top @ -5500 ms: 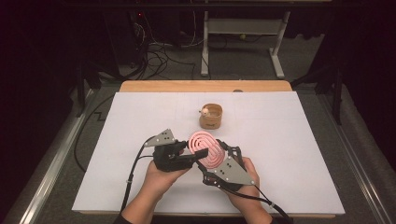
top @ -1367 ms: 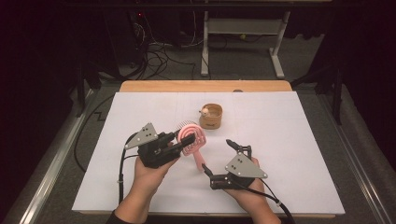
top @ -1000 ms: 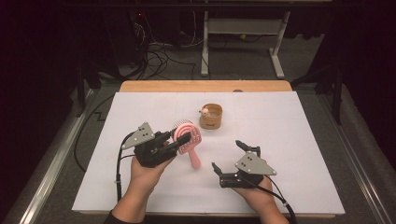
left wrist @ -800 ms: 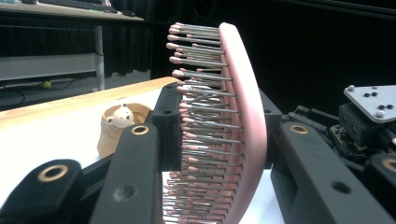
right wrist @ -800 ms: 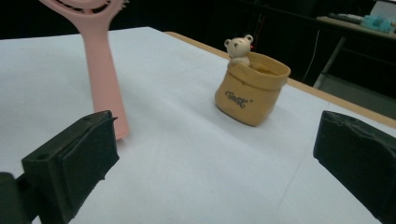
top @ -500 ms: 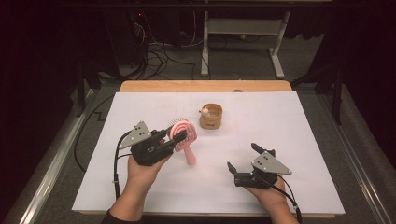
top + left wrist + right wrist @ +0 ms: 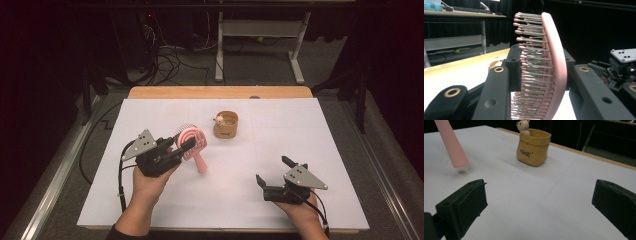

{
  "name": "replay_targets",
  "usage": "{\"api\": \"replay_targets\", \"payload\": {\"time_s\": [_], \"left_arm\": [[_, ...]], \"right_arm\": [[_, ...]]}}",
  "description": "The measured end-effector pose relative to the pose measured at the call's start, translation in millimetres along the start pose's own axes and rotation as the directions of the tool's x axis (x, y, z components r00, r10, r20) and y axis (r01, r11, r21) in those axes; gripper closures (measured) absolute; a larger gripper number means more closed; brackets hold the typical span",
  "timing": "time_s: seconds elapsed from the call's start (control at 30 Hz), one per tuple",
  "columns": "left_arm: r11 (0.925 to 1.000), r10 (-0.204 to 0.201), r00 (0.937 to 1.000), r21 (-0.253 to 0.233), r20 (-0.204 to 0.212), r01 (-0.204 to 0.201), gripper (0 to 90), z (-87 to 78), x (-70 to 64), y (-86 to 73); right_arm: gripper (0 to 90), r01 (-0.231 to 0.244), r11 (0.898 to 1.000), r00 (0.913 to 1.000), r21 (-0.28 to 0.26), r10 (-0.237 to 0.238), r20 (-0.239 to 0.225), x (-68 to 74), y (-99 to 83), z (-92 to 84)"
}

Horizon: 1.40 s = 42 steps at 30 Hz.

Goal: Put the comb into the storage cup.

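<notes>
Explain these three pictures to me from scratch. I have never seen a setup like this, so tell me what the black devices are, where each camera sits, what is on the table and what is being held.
No robot here: a person sits at a table covered in white and holds a hand-operated black claw in each hand.

The wide picture comes from a camera above the person, looking forward and down. The other two come from small cameras riding on the claws, looking out between their two black jaws.

The left claw is shut on the head of a pink hairbrush, held clear of the table with the handle pointing down. Its own camera shows the bristles and pink back clamped between the jaws.

The right claw is open and holds nothing; its camera looks between wide-apart jaws across the table.

On the table stands a small tan pot shaped like a bag, with a tiny bear figure at its rim.
</notes>
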State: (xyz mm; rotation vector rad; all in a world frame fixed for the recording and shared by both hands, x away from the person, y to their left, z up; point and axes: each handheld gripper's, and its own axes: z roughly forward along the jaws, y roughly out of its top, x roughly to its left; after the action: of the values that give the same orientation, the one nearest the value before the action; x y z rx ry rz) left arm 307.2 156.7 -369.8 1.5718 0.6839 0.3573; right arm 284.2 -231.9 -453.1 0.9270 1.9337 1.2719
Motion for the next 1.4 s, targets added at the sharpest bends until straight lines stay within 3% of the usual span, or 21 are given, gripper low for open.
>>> {"api": "replay_targets", "payload": {"time_s": [0.13,0.37,0.7,0.83,1.13,1.4], "left_arm": [[0.9998,-0.003,1.0000,0.018,0.009,0.002,63.2,1.4,0.2,-0.3],[0.9998,-0.018,0.9998,0.007,0.011,0.018,63.2,0.4,1.2,-0.5],[1.0000,-0.004,1.0000,-0.006,-0.005,0.004,63.3,2.1,0.0,-2.5],[0.9987,-0.048,0.9987,-0.017,0.015,0.049,63.3,7.2,0.0,-1.9],[0.9991,0.009,0.9998,-0.042,-0.018,-0.010,63.4,14.8,-6.0,11.5],[0.9990,-0.002,0.9999,-0.044,-0.014,0.001,63.5,20.8,-3.2,17.3]], "right_arm": [[0.2,-0.004,1.000,0.9999,-0.003,0.004,0.017,-6.3,-4.7,-7.0],[0.2,-0.008,1.000,0.9984,0.005,0.008,0.056,-18.1,-14.4,-24.0],[0.1,-0.043,0.999,0.9957,-0.004,0.043,0.082,-28.3,-21.2,-29.3],[0.2,-0.045,0.999,0.9953,-0.012,0.046,0.086,-31.3,-21.8,-30.7],[0.2,-0.042,0.999,0.9956,-0.034,0.045,0.083,-33.0,-20.5,-31.8],[0.2,-0.042,0.998,0.9958,-0.038,0.045,0.079,-31.3,-19.0,-32.4]]}}
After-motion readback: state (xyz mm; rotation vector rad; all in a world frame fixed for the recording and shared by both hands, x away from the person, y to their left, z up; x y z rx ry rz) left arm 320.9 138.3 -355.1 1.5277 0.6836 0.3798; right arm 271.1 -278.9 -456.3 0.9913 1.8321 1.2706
